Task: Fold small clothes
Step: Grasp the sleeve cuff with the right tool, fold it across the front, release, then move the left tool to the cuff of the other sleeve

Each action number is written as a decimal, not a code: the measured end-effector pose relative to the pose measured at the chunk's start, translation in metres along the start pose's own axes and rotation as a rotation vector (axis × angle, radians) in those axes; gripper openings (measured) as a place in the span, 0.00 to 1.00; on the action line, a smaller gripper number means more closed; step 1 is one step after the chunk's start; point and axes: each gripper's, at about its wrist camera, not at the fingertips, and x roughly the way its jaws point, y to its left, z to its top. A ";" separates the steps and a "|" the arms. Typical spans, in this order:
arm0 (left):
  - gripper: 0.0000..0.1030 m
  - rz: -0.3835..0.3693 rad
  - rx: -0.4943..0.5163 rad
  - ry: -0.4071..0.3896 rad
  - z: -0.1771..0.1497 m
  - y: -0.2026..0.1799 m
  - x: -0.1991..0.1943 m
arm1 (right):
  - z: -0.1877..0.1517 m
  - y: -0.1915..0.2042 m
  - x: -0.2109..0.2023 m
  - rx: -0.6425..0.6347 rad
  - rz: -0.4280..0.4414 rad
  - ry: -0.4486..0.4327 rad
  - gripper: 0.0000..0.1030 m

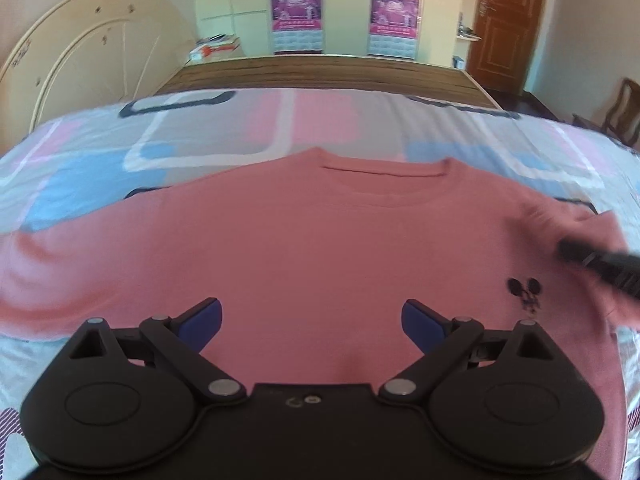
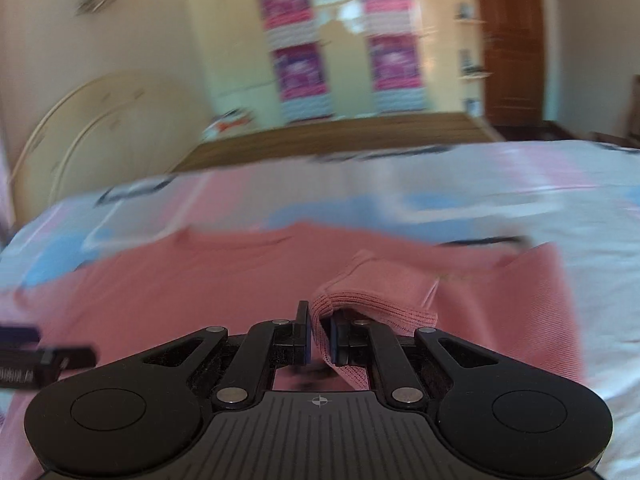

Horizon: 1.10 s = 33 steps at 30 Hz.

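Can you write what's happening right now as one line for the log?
step: fold shirt | left gripper: open, over shirt | right gripper: shut on sleeve, lifted | shirt flat on bed

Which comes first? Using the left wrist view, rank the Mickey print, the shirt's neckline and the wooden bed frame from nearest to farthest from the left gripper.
From the left gripper:
1. Mickey print, near right.
2. Neckline, straight ahead.
3. Wooden bed frame, beyond the bedsheet.
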 end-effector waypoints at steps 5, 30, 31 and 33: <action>0.93 -0.011 -0.006 0.011 0.000 0.023 0.005 | -0.021 0.047 0.036 -0.052 0.040 0.083 0.08; 0.83 -0.271 0.281 -0.011 -0.021 -0.113 0.048 | -0.077 -0.068 -0.068 0.090 -0.271 0.106 0.58; 0.81 -0.266 0.281 -0.011 -0.022 -0.113 0.050 | -0.079 -0.073 -0.069 0.097 -0.277 0.111 0.58; 0.78 -0.256 0.284 -0.011 -0.022 -0.116 0.058 | -0.083 -0.081 -0.070 0.103 -0.289 0.118 0.58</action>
